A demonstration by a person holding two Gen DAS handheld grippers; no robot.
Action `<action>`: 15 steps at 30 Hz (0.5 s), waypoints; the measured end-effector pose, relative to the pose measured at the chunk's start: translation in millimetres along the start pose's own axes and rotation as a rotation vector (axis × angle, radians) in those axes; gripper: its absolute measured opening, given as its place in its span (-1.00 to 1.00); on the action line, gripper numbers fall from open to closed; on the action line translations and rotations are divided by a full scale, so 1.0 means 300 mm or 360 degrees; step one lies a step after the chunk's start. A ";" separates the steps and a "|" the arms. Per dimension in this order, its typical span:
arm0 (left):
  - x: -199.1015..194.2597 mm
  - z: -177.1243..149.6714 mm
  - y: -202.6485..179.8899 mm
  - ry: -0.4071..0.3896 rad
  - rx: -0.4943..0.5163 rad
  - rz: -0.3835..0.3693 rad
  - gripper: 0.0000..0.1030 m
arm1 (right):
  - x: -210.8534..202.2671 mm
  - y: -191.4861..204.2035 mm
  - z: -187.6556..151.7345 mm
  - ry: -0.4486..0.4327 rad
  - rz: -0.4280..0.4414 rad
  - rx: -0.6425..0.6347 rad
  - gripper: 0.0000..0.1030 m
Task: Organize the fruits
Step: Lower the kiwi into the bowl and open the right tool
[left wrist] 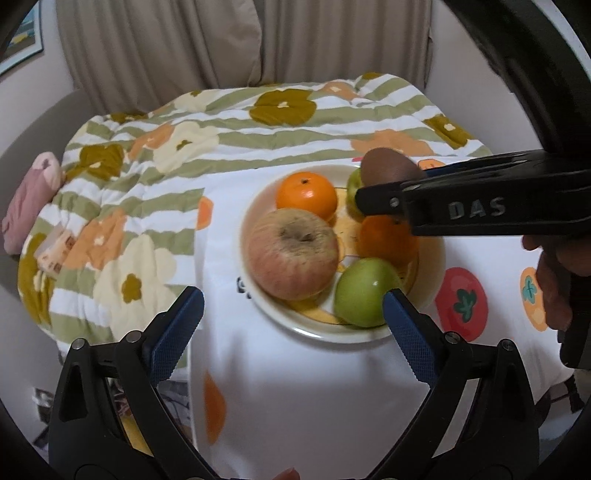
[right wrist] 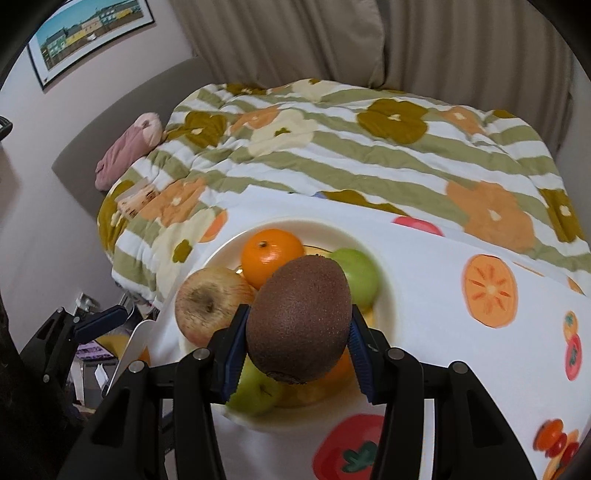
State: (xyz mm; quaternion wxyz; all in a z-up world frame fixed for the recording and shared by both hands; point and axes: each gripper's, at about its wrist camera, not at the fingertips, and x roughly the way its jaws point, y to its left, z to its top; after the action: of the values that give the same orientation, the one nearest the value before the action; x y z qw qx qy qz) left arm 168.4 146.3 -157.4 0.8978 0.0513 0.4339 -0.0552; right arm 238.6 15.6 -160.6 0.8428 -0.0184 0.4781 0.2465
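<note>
A cream plate (left wrist: 258, 295) (right wrist: 391, 280) on the white fruit-print cloth holds a red-yellow apple (left wrist: 291, 253) (right wrist: 207, 302), two oranges (left wrist: 306, 194) (left wrist: 384, 240) (right wrist: 271, 254) and two green apples (left wrist: 364, 295) (left wrist: 352, 184) (right wrist: 360, 273) (right wrist: 255, 391). My right gripper (right wrist: 295, 343) is shut on a brown kiwi (right wrist: 299, 317) (left wrist: 386, 170) and holds it above the plate's middle; it shows from the side in the left wrist view (left wrist: 376, 184). My left gripper (left wrist: 291, 325) is open and empty, just before the plate's near rim.
The table's cloth (left wrist: 295, 387) has printed tomatoes and oranges. Behind lies a bed with a green-striped flowered quilt (left wrist: 221, 129) (right wrist: 369, 147), a pink bundle (left wrist: 29, 199) and beige curtains. A framed picture (right wrist: 88, 33) hangs at the left.
</note>
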 end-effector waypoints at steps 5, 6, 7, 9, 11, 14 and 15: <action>0.009 -0.015 0.031 0.0014 -0.0018 -0.0009 0.99 | 0.065 0.023 0.005 0.0050 0.0057 -0.0008 -0.10; 0.009 -0.018 0.035 0.0017 -0.0020 -0.0013 0.99 | 0.075 0.026 0.006 0.0057 0.0063 -0.0007 -0.10; 0.012 -0.022 0.042 0.0021 -0.0026 -0.0023 0.99 | 0.086 0.029 0.005 0.0067 0.0065 -0.0008 -0.10; 0.015 -0.024 0.051 0.0022 -0.0035 -0.0035 0.99 | 0.094 0.029 0.002 0.0074 0.0068 -0.0003 -0.10; 0.015 -0.029 0.056 0.0021 -0.0042 -0.0041 0.99 | 0.092 0.025 0.002 0.0056 0.0068 0.0012 -0.09; 0.017 -0.028 0.063 0.0022 -0.0050 -0.0050 0.99 | 0.096 0.019 0.004 0.0058 0.0071 0.0024 -0.06; 0.016 -0.028 0.063 0.0021 -0.0052 -0.0050 0.99 | 0.095 0.021 0.004 0.0058 0.0061 0.0021 -0.04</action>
State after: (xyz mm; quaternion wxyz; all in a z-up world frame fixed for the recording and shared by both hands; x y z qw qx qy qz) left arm 167.6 165.9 -165.5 0.8947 0.0302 0.4413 -0.0617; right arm 249.0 32.9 -182.0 0.8293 -0.0082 0.4952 0.2590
